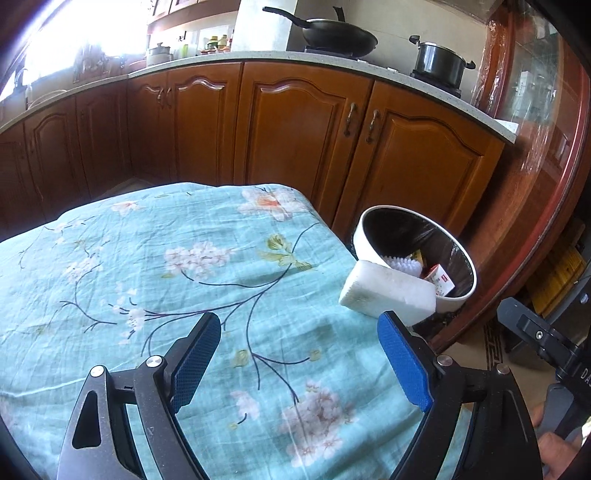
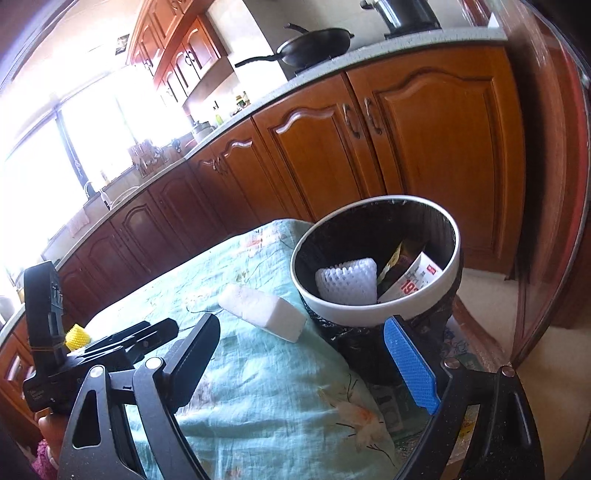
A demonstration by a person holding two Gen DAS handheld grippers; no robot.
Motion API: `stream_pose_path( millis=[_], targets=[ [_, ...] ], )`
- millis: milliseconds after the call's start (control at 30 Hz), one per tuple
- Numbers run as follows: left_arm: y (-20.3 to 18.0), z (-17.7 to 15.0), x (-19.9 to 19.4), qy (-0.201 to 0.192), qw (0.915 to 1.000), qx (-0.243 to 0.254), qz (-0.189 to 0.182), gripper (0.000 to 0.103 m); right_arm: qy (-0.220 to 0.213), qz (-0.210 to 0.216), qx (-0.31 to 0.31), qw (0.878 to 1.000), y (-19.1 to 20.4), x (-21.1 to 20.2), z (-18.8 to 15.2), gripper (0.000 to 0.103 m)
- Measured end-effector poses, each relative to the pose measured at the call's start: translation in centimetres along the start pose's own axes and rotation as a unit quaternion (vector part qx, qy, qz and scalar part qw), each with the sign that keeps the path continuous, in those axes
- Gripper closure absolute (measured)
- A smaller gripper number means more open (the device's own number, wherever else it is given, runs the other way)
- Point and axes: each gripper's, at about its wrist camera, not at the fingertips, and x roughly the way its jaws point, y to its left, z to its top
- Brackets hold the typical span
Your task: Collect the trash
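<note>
Both grippers hover spread wide over the table with nothing between their blue pads: the left gripper [image 1: 299, 354] hangs above the floral turquoise tablecloth [image 1: 166, 266], and the right gripper [image 2: 303, 354] sits over the cloth's corner nearest the bin. Ahead of the left gripper and off to its right, a white foam block [image 1: 386, 291] lies flat at the table's edge, just beside the bin and apart from both sets of fingers; from the right wrist view the same block [image 2: 264, 312] lies ahead, slightly left of centre. Beyond the right gripper's blue pad stands the white-rimmed trash bin [image 2: 373, 314] with a black liner, close against the table's corner. Inside it rest a white foam fruit net [image 2: 347, 282], a printed paper leaflet [image 2: 413, 280] and a dark wrapper (its print too small to read). A yellow foam net [image 2: 77, 336] peeks out to the left behind the other gripper's body. Wooden kitchen cabinets [image 1: 303, 136] run behind, with a black wok [image 1: 338, 35] and a pot [image 1: 439, 61] on the counter.
</note>
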Motion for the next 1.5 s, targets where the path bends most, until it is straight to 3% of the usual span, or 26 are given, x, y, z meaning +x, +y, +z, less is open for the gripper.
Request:
stream_pose_path(
  millis=[67, 167, 267, 467, 800, 1000, 1500],
  targets=[
    [-0.1, -0.4, -1.5, -0.018, 0.9998, 0.001, 0.010, 0.010, -0.022, -0.017, -0.016, 0.999, 1.1, -1.0, 0.0, 0.010],
    [-0.5, -1.3, -4.5, -0.054, 0.9983, 0.006, 0.021, 0.006, -0.057, -0.038, -0.039, 0.997, 2.7, -2.9, -0.1, 0.000],
    [-1.0, -2.4, -7.3, -0.082, 0.9959, 0.016, 0.034, 0.001, -0.091, -0.051, -0.058, 0.993, 3.9, -5.1, -0.4, 0.000],
    [-1.7, -5.1, -10.7, -0.103, 0.9935, 0.026, 0.043, 0.001, -0.126, -0.071, -0.082, 0.986, 5.7, -8.6, -1.6, 0.000],
    [-2.2, -7.9, -12.9, -0.123, 0.9901, 0.044, 0.051, 0.001, -0.135, -0.079, -0.096, 0.983, 6.5, -9.8, -3.0, 0.000],
    [-2.6, -8.5, -13.7, -0.141, 0.9869, 0.053, 0.058, 0.001, -0.137, -0.079, -0.093, 0.983, 6.4, -10.3, -3.4, 0.000],
    [-2.4, -8.8, -13.2, -0.144, 0.9856, 0.064, 0.060, 0.001, -0.141, -0.080, -0.082, 0.983, 5.8, -10.5, -3.7, 0.000]
  ],
)
